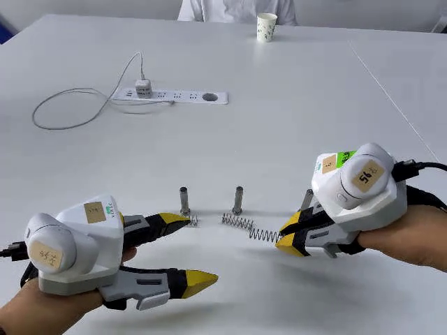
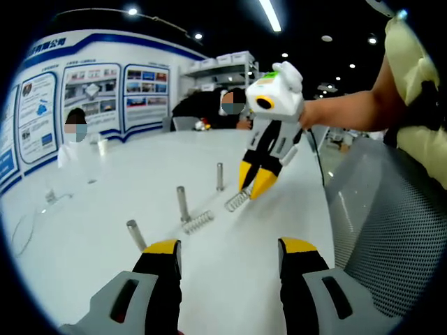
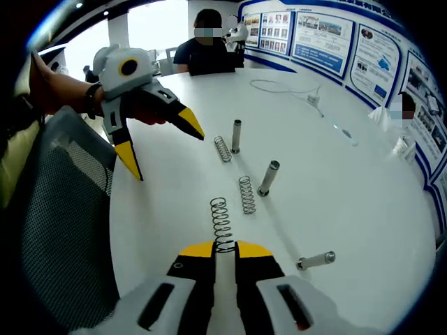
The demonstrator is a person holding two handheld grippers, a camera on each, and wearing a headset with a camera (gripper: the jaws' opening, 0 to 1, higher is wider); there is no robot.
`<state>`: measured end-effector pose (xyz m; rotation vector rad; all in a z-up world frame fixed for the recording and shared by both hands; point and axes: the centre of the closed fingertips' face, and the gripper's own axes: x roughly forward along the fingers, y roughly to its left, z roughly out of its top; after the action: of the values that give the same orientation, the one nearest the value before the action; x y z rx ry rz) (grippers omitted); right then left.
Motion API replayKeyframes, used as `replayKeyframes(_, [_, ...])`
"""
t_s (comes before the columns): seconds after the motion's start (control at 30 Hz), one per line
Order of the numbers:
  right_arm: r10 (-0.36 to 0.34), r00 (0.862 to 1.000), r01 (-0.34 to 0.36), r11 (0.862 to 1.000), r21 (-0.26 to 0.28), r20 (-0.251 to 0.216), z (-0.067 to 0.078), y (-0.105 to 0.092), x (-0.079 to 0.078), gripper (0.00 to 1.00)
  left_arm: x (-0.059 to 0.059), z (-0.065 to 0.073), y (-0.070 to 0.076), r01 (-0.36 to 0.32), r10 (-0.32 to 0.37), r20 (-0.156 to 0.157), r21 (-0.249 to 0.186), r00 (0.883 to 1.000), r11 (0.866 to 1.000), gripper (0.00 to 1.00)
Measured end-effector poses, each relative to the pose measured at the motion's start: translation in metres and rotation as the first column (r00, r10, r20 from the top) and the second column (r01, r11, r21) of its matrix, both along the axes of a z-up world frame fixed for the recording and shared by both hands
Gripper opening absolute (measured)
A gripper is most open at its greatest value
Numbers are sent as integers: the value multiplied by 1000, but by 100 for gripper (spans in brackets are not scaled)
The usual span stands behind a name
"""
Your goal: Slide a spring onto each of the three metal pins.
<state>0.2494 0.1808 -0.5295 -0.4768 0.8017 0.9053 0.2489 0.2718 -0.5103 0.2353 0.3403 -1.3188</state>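
Three short metal pins stand upright in a row on the white table: left pin [image 1: 184, 200], middle pin [image 1: 238, 199], and right pin [image 1: 307, 199], partly behind my right gripper. My right gripper [image 1: 283, 237] [image 3: 225, 250] is shut on the end of a spring [image 1: 264, 234] [image 3: 221, 223] that points toward the pins, low over the table. A second spring [image 1: 237, 222] [image 3: 246, 194] lies by the middle pin. A third spring [image 1: 193, 220] [image 3: 221, 148] lies at the left pin's foot. My left gripper [image 1: 192, 250] [image 2: 229, 250] is open and holds nothing, its upper tip near that third spring.
A white power strip [image 1: 171, 95] with a charger and looped cable lies at the back left. A paper cup [image 1: 266, 27] stands at the far edge, where a person [image 1: 234, 8] sits. A mesh chair [image 2: 391, 230] is beside the table's near edge.
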Motion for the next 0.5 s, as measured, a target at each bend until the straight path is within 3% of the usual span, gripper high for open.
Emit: replayKeyframes(0.5, [67,998,-67,998,2,1,3,18,-6,11,-5,-1,-11,56,-56,9,16,998,998,48])
